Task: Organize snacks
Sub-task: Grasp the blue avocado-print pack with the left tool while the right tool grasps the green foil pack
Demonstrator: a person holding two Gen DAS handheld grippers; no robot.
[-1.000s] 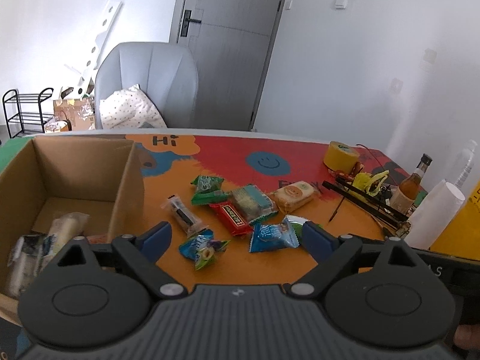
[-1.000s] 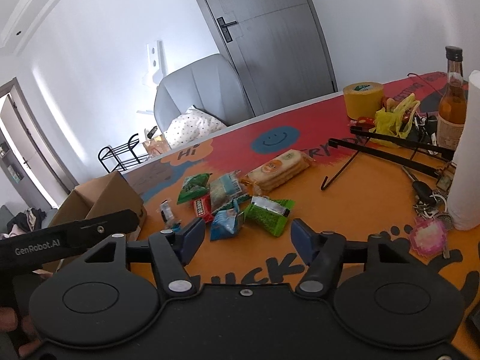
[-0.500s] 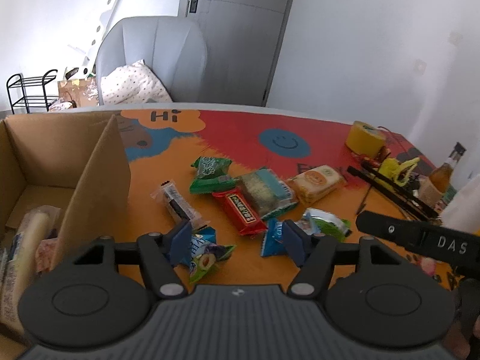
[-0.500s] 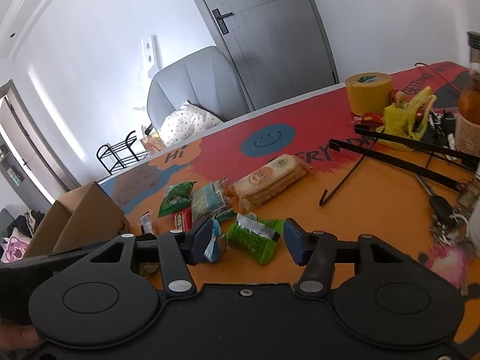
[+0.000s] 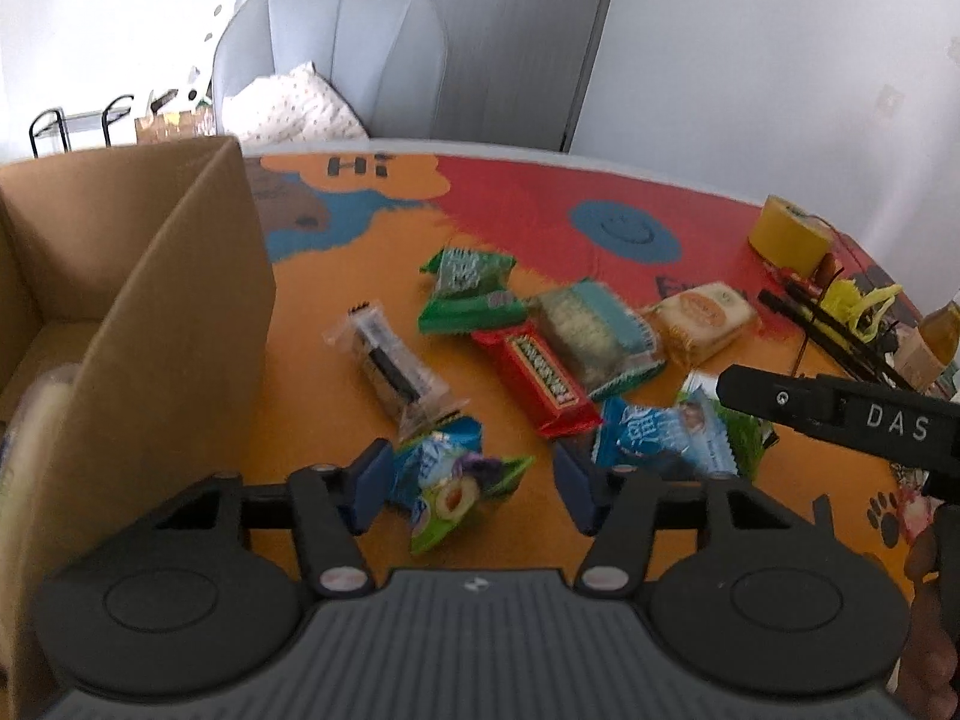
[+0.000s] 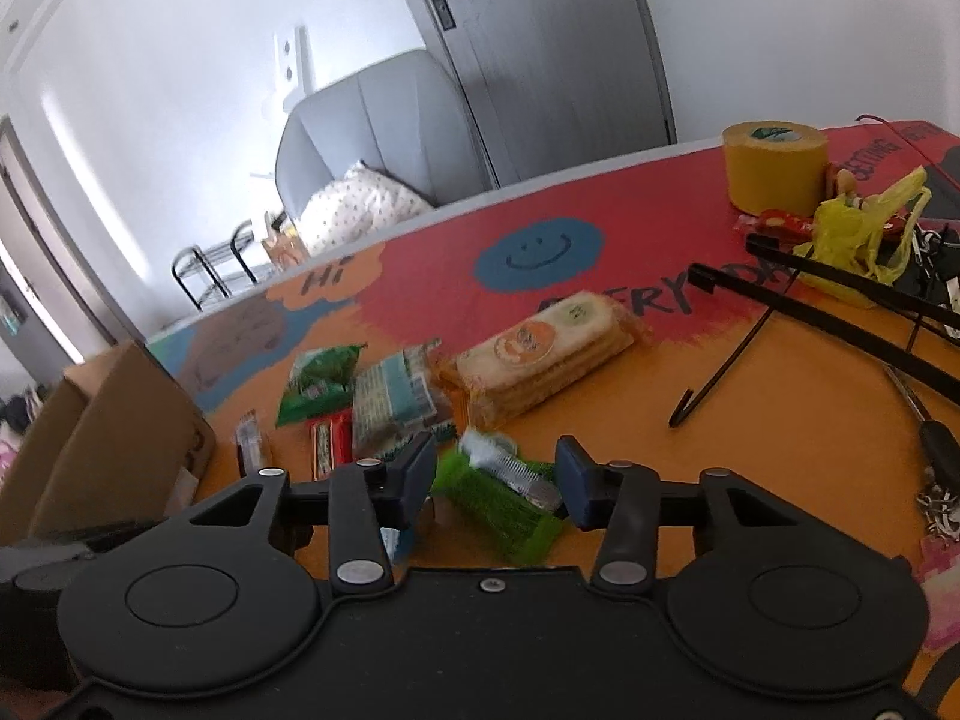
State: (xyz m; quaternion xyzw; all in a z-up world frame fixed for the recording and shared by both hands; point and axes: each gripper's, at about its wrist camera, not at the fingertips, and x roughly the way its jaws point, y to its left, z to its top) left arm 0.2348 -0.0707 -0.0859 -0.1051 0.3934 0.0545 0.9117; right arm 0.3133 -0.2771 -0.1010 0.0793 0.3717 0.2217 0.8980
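Several snack packets lie on the orange table mat [image 5: 312,324]. My left gripper [image 5: 474,483] is low over a blue-green fruit packet [image 5: 462,480]. Its jaws are closing, the left pad at the packet's edge and the right pad still apart from it. My right gripper [image 6: 495,477] straddles a bright green packet [image 6: 510,504], its jaws closing with the pads close to the wrapper's ends. Beyond lie a clear-wrapped dark bar [image 5: 393,363], a red bar [image 5: 537,372], a teal cracker pack [image 5: 594,336], an orange biscuit pack [image 6: 540,354] and a blue packet [image 5: 654,429].
An open cardboard box [image 5: 180,312] with packets inside stands at the left. A yellow tape roll [image 6: 774,168], a yellow bag [image 6: 858,234], a black hanger [image 6: 810,312] and keys [image 6: 936,450] crowd the right side. A grey chair [image 5: 336,54] stands behind the table.
Both grippers have come forward and down toward the snack pile, and both pairs of jaws have narrowed. The fruit packet now sits between the left jaws, the green packet between the right.
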